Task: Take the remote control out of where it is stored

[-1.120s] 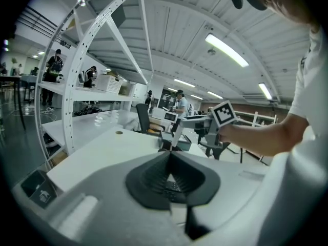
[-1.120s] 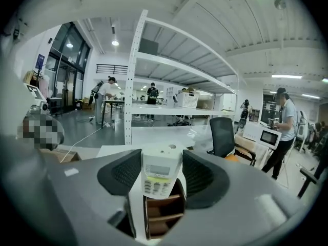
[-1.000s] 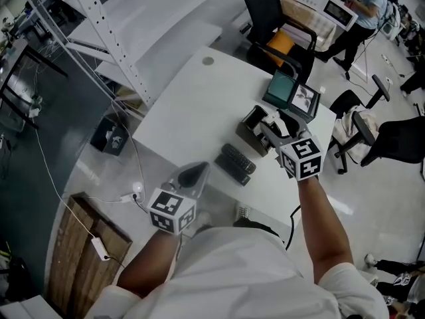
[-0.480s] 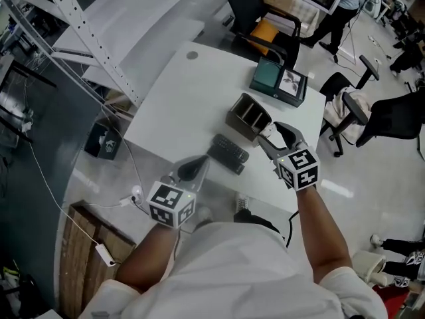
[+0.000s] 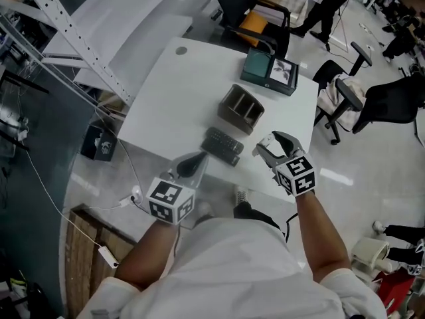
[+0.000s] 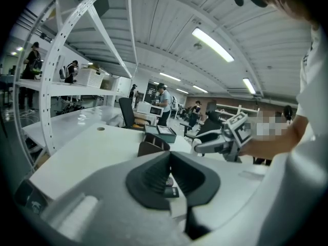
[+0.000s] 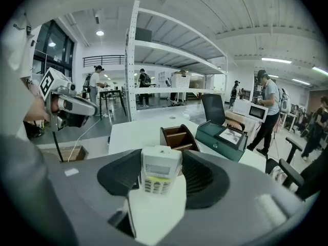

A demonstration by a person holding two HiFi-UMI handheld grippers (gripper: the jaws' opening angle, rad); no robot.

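Observation:
A white remote control [image 7: 160, 170] with a small screen and buttons stands upright between my right gripper's pads, and the right gripper [image 7: 161, 177] is shut on it. In the head view that gripper [image 5: 271, 146] hangs over the white table's near right edge, clear of the brown compartment holder [image 5: 241, 107]. The holder [image 7: 178, 137] stands open-topped on the table. My left gripper [image 5: 189, 165] sits at the near edge, left of a black keypad [image 5: 222, 145], its jaws closed with nothing between them [image 6: 170, 174].
A teal box [image 5: 269, 73] lies at the table's far right corner. Black office chairs [image 5: 242, 8] stand beyond the table and to its right. A metal shelf frame [image 5: 73, 35] runs along the left. A wooden board [image 5: 83, 244] and cables lie on the floor.
My right gripper has drawn back from the brown holder toward the table's near edge with the white remote in it. The left gripper has stayed where it was.

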